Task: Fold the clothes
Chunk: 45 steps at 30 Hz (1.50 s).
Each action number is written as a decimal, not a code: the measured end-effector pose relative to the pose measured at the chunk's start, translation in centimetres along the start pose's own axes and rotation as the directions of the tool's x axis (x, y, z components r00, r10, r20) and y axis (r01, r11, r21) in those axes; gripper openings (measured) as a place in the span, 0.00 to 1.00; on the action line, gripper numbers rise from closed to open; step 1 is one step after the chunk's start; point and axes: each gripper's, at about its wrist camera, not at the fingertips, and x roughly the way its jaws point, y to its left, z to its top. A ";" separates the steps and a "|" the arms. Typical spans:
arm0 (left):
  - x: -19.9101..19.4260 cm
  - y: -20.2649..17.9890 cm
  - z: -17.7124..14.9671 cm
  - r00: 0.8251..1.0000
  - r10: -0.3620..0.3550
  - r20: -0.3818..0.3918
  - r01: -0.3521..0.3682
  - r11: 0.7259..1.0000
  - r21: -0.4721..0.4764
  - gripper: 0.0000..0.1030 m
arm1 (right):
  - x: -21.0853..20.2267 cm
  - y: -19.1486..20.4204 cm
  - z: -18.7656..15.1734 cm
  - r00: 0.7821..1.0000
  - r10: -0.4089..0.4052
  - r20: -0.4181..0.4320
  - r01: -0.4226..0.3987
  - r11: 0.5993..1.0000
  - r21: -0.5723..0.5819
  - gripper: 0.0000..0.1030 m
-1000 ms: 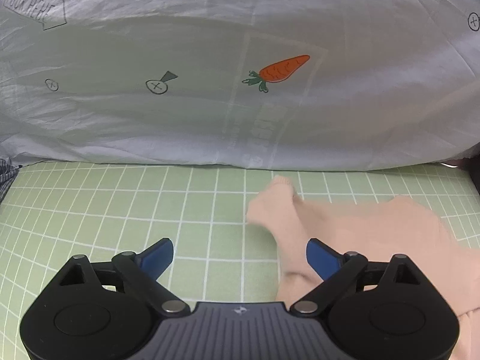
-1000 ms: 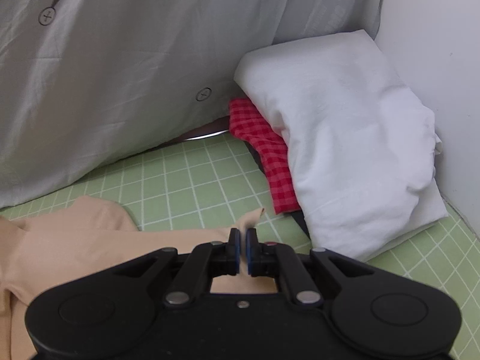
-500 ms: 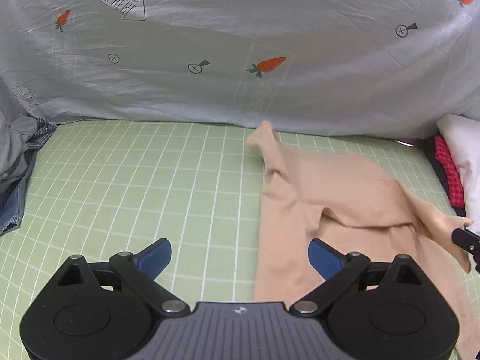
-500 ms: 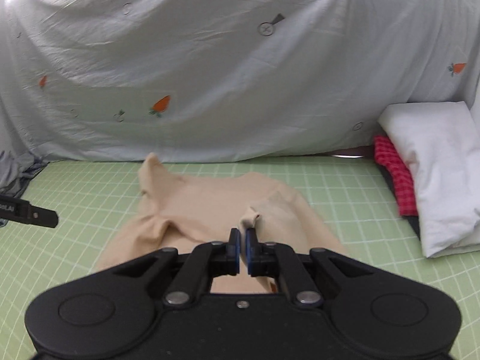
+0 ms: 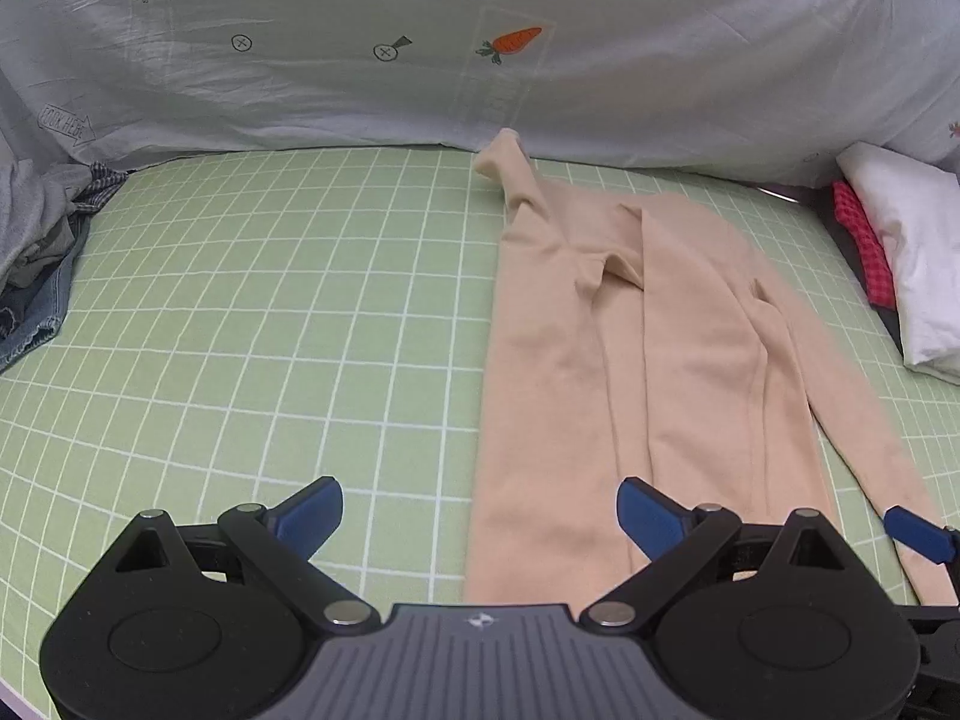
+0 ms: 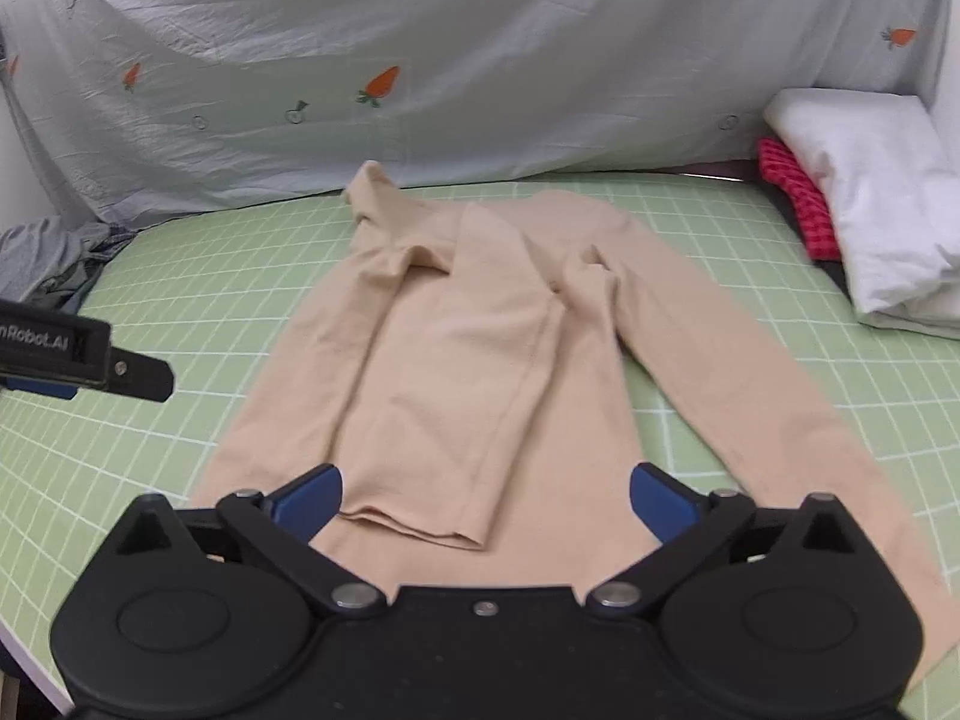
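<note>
At twelve o'clock of your right gripper point(image 6: 486, 495), jaws opening and empty, the top point(image 6: 480, 324) runs lengthwise; left gripper point(image 5: 480, 507) open.

Bare green grid mat point(image 5: 270, 324) lies open left of the beige long-sleeved top point(image 6: 480, 324). A crumpled clothes heap point(image 5: 36, 252) blocks the left edge, folded white fabric point(image 6: 870, 204) over red checked cloth point(image 6: 795, 210) the right, and the carrot-print sheet point(image 6: 420, 60) walls the back.

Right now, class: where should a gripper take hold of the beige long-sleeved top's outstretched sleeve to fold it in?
Probably at the cuff end of the beige long-sleeved top, coming from its outer right side: that outstretched sleeve lies flat, angled away from the body, edge free on the mat.
</note>
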 end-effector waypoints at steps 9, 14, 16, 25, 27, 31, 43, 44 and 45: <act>2.0 -5.2 -1.3 1.000 0.004 -0.029 -0.001 0.996 0.091 0.94 | -1.3 -7.4 -2.6 0.983 -0.148 -0.109 0.160 0.981 0.106 1.00; 3.8 -8.1 -1.6 1.000 0.008 -0.029 -0.004 0.990 0.143 0.83 | -1.1 -10.8 -3.9 0.967 -0.167 -0.190 0.195 0.971 0.137 1.00; 4.6 -9.1 -1.6 0.999 0.002 -0.033 0.003 0.989 0.149 0.66 | -1.0 -11.8 -4.3 0.961 -0.182 -0.207 0.212 0.967 0.138 1.00; 7.3 -11.4 -1.3 0.997 -0.006 -0.082 0.019 0.988 0.154 0.38 | -0.4 -14.4 -4.0 0.955 -0.206 -0.215 0.240 0.960 0.142 1.00; 7.7 -11.5 -1.3 0.995 -0.014 -0.094 0.028 0.988 0.149 0.28 | -0.3 -14.6 -3.7 0.956 -0.203 -0.212 0.236 0.961 0.142 1.00; 8.4 -11.6 -1.4 0.992 -0.024 -0.120 0.042 0.988 0.148 0.27 | -0.3 -14.4 -3.5 0.958 -0.204 -0.200 0.233 0.963 0.135 1.00; 6.5 -9.6 -1.6 0.990 -0.097 -0.101 0.101 0.994 0.037 0.02 | -1.3 -12.4 -3.5 0.958 -0.214 -0.189 0.238 0.965 0.114 1.00; 6.0 -9.4 -1.6 0.990 -0.104 -0.093 0.107 0.994 0.026 0.02 | -1.3 -12.1 -3.4 0.959 -0.215 -0.187 0.238 0.964 0.115 1.00; 5.5 -9.1 -1.5 0.990 -0.111 -0.085 0.113 0.994 0.016 0.02 | -1.4 -11.9 -3.4 0.959 -0.215 -0.185 0.239 0.964 0.116 1.00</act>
